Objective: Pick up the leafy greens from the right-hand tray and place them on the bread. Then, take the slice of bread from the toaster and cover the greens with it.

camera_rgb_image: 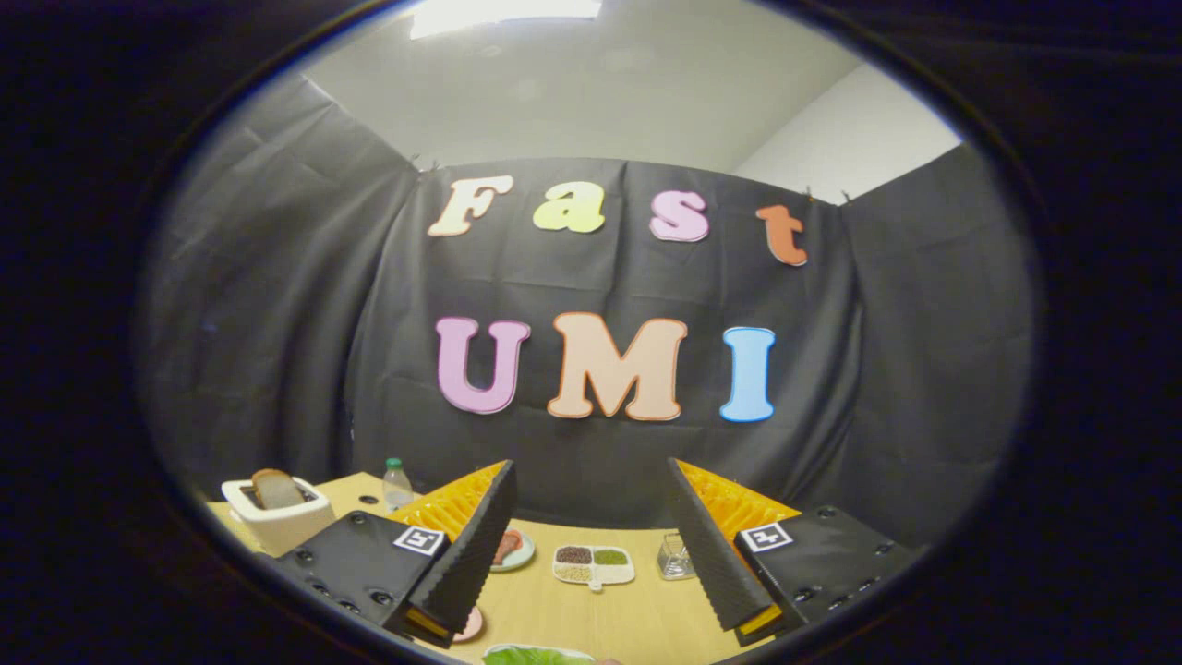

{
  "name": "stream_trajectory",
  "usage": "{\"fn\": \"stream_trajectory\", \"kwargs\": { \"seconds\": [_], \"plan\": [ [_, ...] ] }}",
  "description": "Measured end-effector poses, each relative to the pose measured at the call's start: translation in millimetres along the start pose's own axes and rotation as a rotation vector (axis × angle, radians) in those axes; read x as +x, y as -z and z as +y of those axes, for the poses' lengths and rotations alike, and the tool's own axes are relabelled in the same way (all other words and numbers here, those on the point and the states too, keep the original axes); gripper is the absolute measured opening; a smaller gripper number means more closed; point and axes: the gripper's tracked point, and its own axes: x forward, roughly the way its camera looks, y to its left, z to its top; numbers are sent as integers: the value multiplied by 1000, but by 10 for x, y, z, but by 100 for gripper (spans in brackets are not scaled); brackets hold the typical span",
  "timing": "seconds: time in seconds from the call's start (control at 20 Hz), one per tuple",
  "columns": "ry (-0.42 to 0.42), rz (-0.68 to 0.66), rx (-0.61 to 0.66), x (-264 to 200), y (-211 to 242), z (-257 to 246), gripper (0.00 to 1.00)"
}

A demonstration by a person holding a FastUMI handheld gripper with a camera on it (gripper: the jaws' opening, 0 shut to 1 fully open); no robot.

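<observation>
Two ribbed fingers [480, 536] spread, frilly greens [536, 656] below

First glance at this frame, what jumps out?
The gripper is open, its two orange-backed fingers spread wide and raised above a wooden table, holding nothing. Off beyond the left finger stands a white toaster with a slice of bread sticking up out of it. Between the fingers lies a small divided dish of grains, and close under them the leafy greens peek in.
</observation>
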Motion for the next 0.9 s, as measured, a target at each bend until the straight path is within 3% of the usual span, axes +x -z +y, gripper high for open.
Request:
{"fn": "stream_trajectory", "kwargs": {
  "seconds": [0.3,0.9],
  "plan": [
    [-247,168,-117,7,567,197,100],
    [-614,501,-336,-202,1922,223,98]
  ]
}}
